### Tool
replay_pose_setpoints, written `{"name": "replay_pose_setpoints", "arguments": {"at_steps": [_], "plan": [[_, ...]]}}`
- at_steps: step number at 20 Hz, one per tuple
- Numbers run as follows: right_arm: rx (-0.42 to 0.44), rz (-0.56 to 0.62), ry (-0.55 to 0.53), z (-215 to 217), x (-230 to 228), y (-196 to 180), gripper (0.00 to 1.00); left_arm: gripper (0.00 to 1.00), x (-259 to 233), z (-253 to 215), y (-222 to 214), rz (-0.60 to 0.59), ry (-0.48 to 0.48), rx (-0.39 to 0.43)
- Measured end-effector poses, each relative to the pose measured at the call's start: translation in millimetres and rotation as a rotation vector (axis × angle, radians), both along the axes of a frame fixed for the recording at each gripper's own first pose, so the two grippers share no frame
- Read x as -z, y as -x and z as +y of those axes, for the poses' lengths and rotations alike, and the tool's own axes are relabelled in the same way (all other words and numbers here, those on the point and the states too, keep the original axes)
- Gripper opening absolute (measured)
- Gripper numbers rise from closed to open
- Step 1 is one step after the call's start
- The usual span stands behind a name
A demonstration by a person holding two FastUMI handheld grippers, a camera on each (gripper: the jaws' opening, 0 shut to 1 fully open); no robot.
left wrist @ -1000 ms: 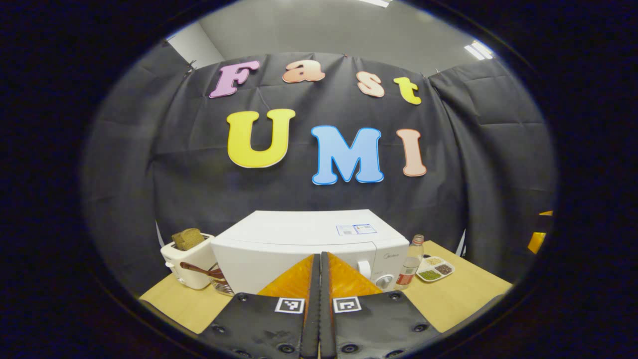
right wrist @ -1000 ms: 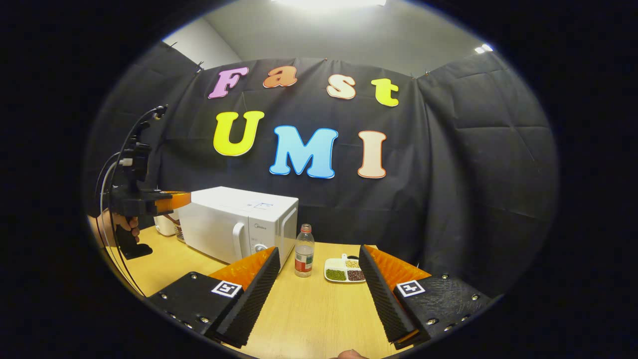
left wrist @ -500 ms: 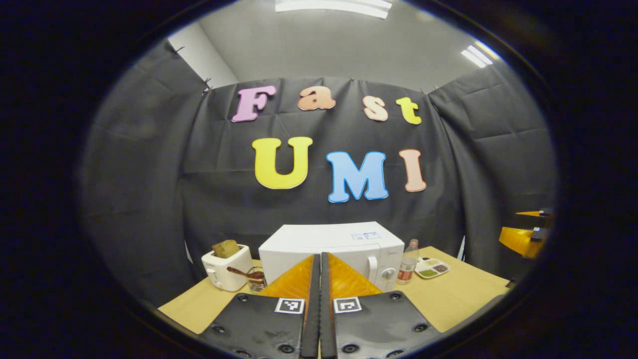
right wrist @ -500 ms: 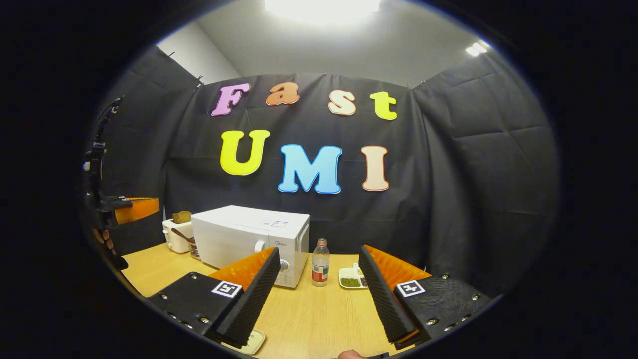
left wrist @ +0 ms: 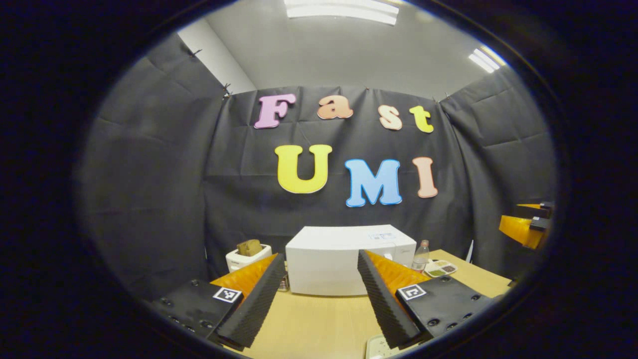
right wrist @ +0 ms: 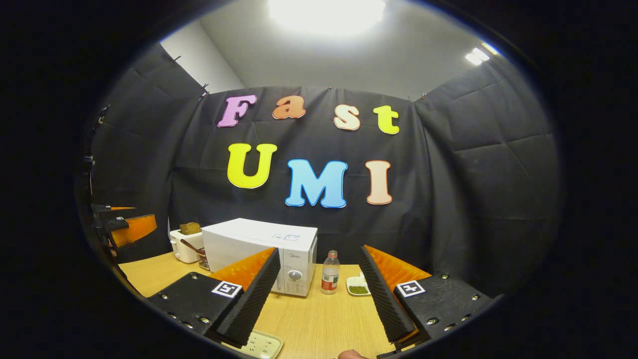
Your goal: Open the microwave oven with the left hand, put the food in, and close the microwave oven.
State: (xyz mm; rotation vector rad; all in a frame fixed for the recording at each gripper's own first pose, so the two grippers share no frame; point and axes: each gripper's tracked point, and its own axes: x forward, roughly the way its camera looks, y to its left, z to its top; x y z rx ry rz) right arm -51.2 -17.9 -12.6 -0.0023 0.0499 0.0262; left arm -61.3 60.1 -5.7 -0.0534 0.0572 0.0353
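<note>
Item: microwave oven [left wrist: 349, 267], door shut, set at the far middle of the table [left wrist: 319, 324].
Left gripper [left wrist: 319, 304]: fingers spread apart, nothing held, well short of the oven.
Right gripper [right wrist: 319, 299]: fingers likewise apart, empty.
Risk (judged): the bottle [right wrist: 329, 273] just right of the oven may be knocked over if the door's right edge is approached carelessly.

Staged recording booth, black cloth walls [right wrist: 473, 164], office ceiling lights [left wrist: 341, 10], wooden table [right wrist: 319, 319] with kitchen appliances
</note>
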Motion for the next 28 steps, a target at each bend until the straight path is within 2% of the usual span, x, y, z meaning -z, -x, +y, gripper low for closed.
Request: {"name": "replay_pose_setpoints", "arguments": {"at_steps": [3, 16, 28], "plan": [[0.008, -0.001, 0.001, 2, 0, 2, 0.97, 0.98, -4, 10, 7, -0.014, -0.018, -0.019], [0.036, -0.027, 0.006, -3, -12, 11, 0.97, 0.99, -25, 5, 17, -0.074, -0.048, 0.021], [-0.006, -0.053, -0.010, 11, -22, 14, 0.97, 0.99, -30, 19, 30, -0.074, -0.035, -0.020]]}}
